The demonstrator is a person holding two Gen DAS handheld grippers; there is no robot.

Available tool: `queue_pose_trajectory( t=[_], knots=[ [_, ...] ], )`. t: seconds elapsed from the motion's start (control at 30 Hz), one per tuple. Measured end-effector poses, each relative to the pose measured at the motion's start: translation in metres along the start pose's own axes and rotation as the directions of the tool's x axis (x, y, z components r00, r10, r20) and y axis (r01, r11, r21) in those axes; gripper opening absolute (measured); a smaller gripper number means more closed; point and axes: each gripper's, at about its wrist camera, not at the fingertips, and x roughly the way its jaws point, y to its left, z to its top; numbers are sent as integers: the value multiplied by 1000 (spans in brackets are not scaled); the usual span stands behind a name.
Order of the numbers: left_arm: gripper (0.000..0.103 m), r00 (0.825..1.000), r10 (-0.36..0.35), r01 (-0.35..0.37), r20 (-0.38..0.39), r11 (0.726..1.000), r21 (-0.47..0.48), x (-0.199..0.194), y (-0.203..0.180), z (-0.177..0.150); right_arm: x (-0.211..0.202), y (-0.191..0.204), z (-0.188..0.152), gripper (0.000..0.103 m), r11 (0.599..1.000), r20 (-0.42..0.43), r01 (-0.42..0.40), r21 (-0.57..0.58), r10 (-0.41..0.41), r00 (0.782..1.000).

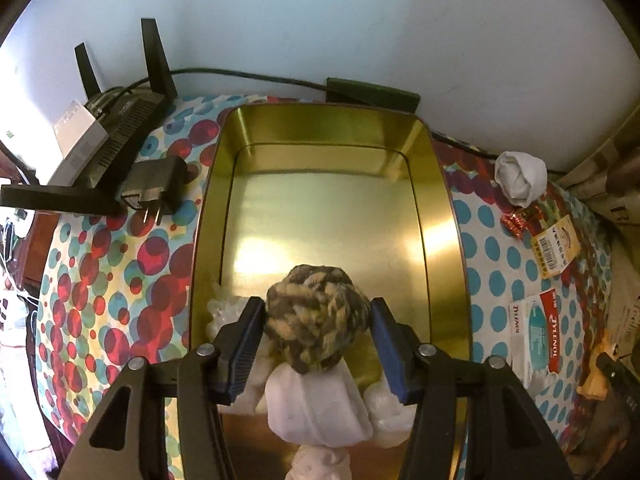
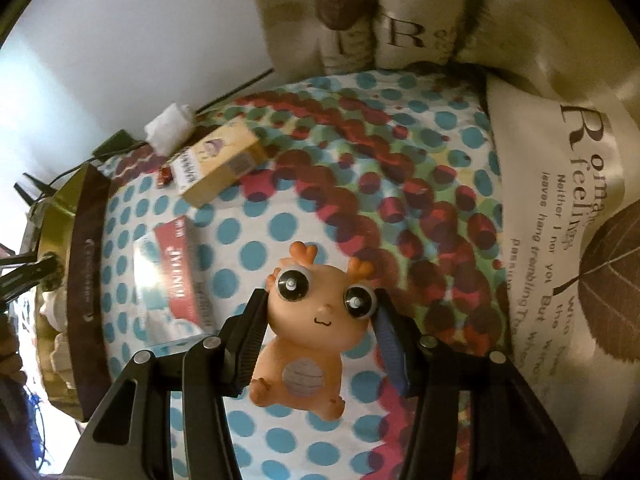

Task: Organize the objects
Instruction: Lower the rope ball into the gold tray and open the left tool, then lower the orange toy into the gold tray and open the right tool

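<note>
Around the gold tin point(image 1: 440, 216) lie a router point(image 1: 120, 136), Tylenol box point(image 1: 548, 332) and white bundle point(image 1: 520, 178), while the left gripper point(image 1: 318, 320) straddles a yarn-topped roll point(image 1: 316, 316) over the tin, pads not clearly pressing, and the right gripper point(image 2: 320, 320) pinches an orange toy point(image 2: 316, 312).

A home, by every sign: a lived-in corner against a plain pale wall point(image 1: 360, 20). The table wears a bright dotted cloth point(image 2: 360, 208), a router point(image 1: 120, 128) with black antennas sits at one end with a loose plug point(image 1: 156, 188) beside it, and a cable point(image 1: 256, 76) trails along the wall. Medicine boxes point(image 1: 540, 332), a rolled sock point(image 1: 520, 178) and a printed cushion point(image 2: 560, 208) crowd the other side.
</note>
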Motion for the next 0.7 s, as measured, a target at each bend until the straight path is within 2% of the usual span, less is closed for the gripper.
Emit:
queue_pose_trajectory(
  t=[0.13,0.27,0.43,0.6,0.7],
  knots=[
    [55,999,-28,29,15,999,-21,-5,6,-1,-1,20,-3,49,999,-1,-22,-24,22,1000],
    [56,998,-20,20,60,1000,-2,-20,9,-6,-1,44,-6,49,996,-1,-50,-72,50,999],
    [56,994,-7,11,106,999,-33,-41,22,-20,-4,86,-7,49,981,-3,-112,-161,113,994],
    [56,994,6,2,110,997,-73,-57,42,-38,-6,139,-8,49,942,-15,-198,-270,202,979],
    [56,992,16,-2,124,993,-116,-69,59,-49,-7,175,-9,49,906,-37,-251,-341,254,966]
  ],
)
